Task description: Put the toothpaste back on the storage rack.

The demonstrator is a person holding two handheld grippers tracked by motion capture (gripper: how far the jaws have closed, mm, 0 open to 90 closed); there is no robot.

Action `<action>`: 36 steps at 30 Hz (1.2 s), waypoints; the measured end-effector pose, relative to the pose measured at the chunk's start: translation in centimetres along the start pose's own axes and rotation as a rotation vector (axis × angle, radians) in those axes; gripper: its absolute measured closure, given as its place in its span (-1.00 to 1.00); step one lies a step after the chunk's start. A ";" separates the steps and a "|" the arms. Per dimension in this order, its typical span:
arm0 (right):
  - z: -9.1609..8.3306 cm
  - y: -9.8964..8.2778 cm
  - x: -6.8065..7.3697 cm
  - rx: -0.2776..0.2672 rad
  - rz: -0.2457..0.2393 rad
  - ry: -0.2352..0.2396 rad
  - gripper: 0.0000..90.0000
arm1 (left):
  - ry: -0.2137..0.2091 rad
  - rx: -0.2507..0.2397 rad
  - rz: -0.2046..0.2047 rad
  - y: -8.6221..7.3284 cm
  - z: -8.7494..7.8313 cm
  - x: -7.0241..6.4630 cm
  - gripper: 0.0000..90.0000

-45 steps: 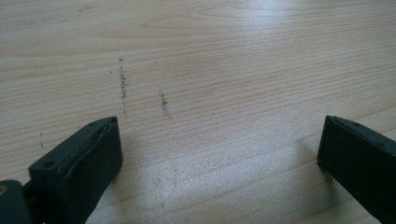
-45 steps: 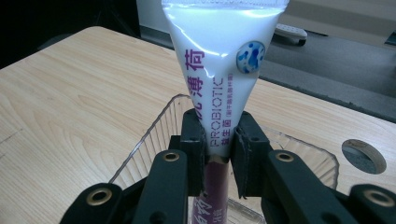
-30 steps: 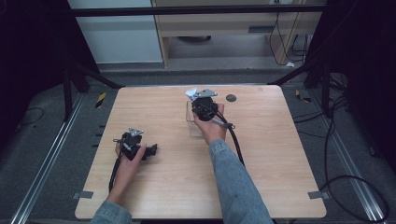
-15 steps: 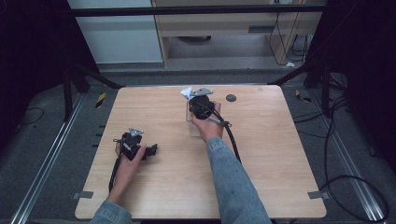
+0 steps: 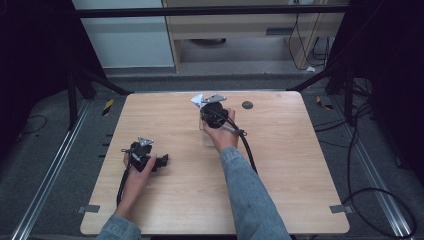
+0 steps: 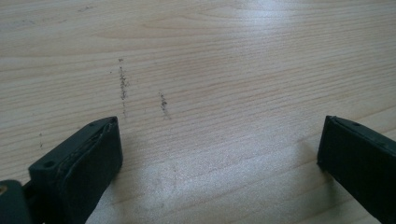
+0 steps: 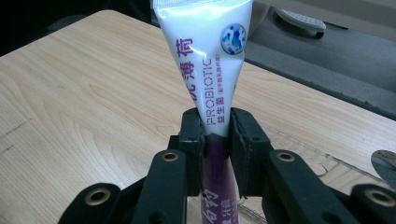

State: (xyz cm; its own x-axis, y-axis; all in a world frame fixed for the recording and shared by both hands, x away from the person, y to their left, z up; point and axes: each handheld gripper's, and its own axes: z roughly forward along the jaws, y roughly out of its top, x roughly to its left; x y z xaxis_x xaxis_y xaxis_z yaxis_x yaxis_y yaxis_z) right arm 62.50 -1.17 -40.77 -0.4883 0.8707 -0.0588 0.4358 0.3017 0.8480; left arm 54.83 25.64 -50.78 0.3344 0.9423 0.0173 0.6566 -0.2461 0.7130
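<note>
While the right tool (image 7: 217, 140) pinches a white and purple sachet (image 7: 210, 60) marked PROBIOTIC between its pads, the sachet stands upright above the wooden worktop (image 5: 280, 165), near the far edge and just left of a small dark disc (image 5: 247, 105). Nearer the person and well to the left of the sachet, the left tool (image 6: 219, 154) rests low over bare worktop, jaws spread wide with nothing between them.

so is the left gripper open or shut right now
Open. The left gripper shows its two black jaws standing wide apart over bare table, nothing between them.
</note>
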 end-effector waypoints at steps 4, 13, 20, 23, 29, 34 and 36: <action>-0.1 0.0 -0.1 0.001 0.001 0.002 0.68 | 0.000 0.000 0.000 0.0 0.0 0.0 -1.00; -0.5 0.0 -0.1 0.008 0.003 0.004 0.66 | 0.000 0.000 0.000 0.0 0.0 0.0 -1.00; -1.1 -0.2 -0.5 0.004 0.004 -0.006 0.68 | 0.000 0.000 0.000 0.0 0.0 0.0 -1.00; -1.5 -0.3 -0.5 0.004 0.005 -0.004 0.69 | 0.000 0.000 0.000 0.0 0.0 0.0 -1.00; -2.1 -0.3 -0.6 0.001 0.001 -0.002 0.71 | 0.000 0.000 0.000 0.0 0.0 0.0 -1.00; -2.4 -0.3 -0.5 0.002 -0.006 -0.001 0.73 | 0.000 0.000 0.000 0.0 0.0 0.0 -1.00; -2.5 -0.3 -0.6 0.001 -0.009 -0.001 0.74 | 0.000 0.000 0.000 0.0 0.0 0.0 -1.00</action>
State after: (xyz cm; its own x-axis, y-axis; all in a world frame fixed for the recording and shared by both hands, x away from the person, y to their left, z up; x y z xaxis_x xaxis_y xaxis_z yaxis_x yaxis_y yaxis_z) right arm 60.79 -2.73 -39.71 -0.4916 0.8683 -0.0669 0.4324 0.3101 0.8467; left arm 54.83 25.64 -50.78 0.3342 0.9423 0.0170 0.6566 -0.2458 0.7131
